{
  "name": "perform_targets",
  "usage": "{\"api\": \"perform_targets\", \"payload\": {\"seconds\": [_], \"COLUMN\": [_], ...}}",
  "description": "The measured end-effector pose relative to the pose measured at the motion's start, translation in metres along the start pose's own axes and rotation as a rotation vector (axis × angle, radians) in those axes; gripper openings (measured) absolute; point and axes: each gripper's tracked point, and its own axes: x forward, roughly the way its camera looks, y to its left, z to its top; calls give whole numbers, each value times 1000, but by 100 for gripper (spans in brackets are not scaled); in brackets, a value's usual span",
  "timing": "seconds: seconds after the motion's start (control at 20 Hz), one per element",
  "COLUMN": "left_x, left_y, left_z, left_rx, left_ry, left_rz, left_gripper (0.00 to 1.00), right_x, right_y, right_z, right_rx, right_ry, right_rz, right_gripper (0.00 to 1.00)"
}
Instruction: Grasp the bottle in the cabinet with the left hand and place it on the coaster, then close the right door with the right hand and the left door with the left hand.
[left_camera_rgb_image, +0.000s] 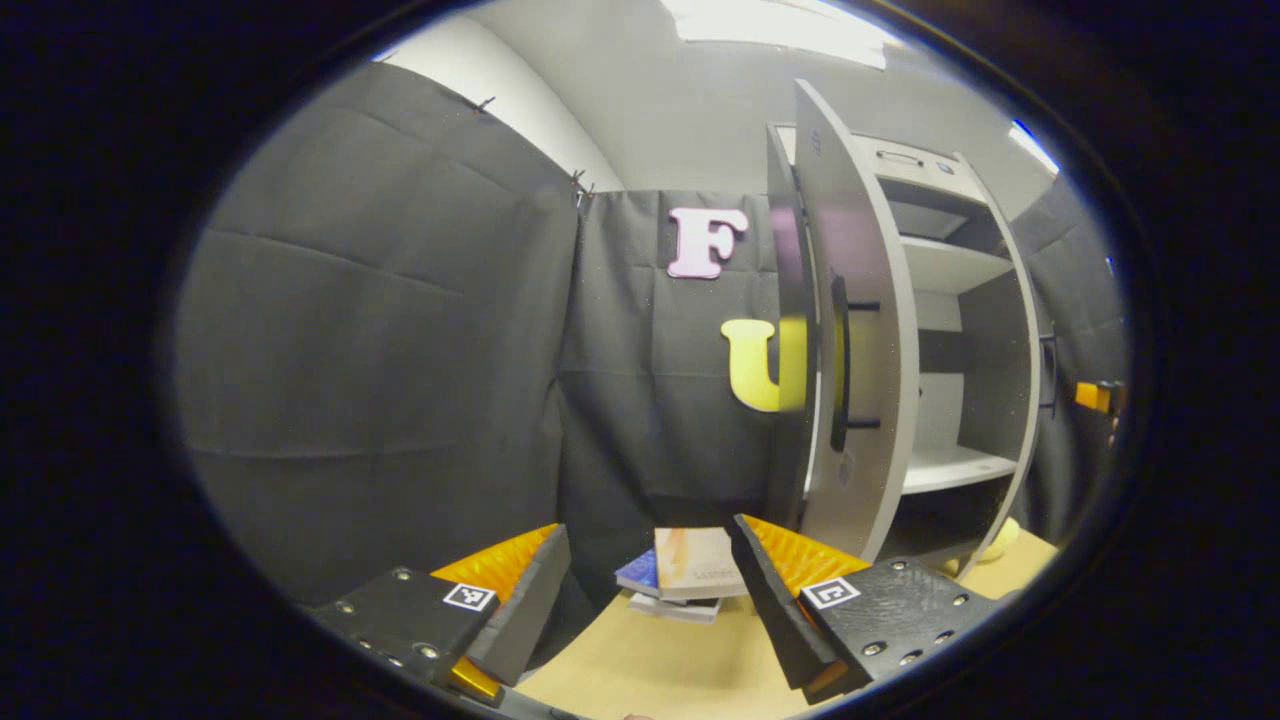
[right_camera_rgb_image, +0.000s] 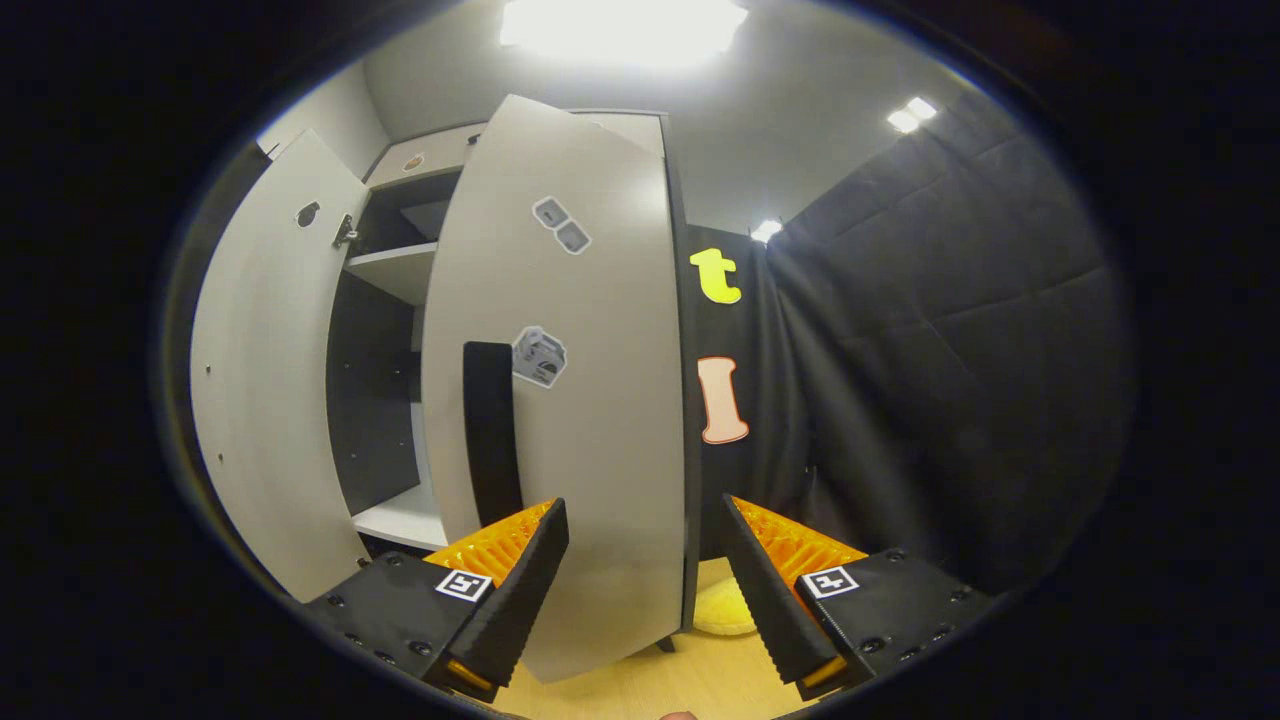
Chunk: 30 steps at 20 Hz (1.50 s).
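While the right tongs (right_camera_rgb_image: 645, 590) hang spread and empty just before the half-shut right door (right_camera_rgb_image: 580, 400), its upright handle (right_camera_rgb_image: 490, 430) lies slightly left; the left tongs (left_camera_rgb_image: 650, 600), likewise spread, face the left door (left_camera_rgb_image: 850, 330) edge-on, far right

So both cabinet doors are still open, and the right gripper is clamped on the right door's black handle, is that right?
Not quite. Both doors are open, but the right gripper is open and grips nothing; the right door and its black handle stand just ahead of its fingers, as the right gripper view shows.
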Motion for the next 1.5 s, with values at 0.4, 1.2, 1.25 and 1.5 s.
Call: {"api": "perform_targets", "payload": {"seconds": [0.4,1.2,1.25,1.5], "left_x": [63,69,68,69], "left_y": [-49,-79,-80,-84], "left_z": [53,67,68,72], "left_rx": [5,39,34,48], "left_ry": [-67,-99,-101,-131], "left_rz": [-40,-80,-88,-95], "left_gripper": [100,100,100,100], "right_x": [-24,-27,-26,-23], "right_y": [-74,-122,-123,-119], "right_z": [-18,-28,-28,-32], "right_rx": [-7,2,-3,-11], "right_ry": [40,17,19,22], "right_rz": [-92,-61,-54,-24], "right_gripper": [96,96,96,97]}}
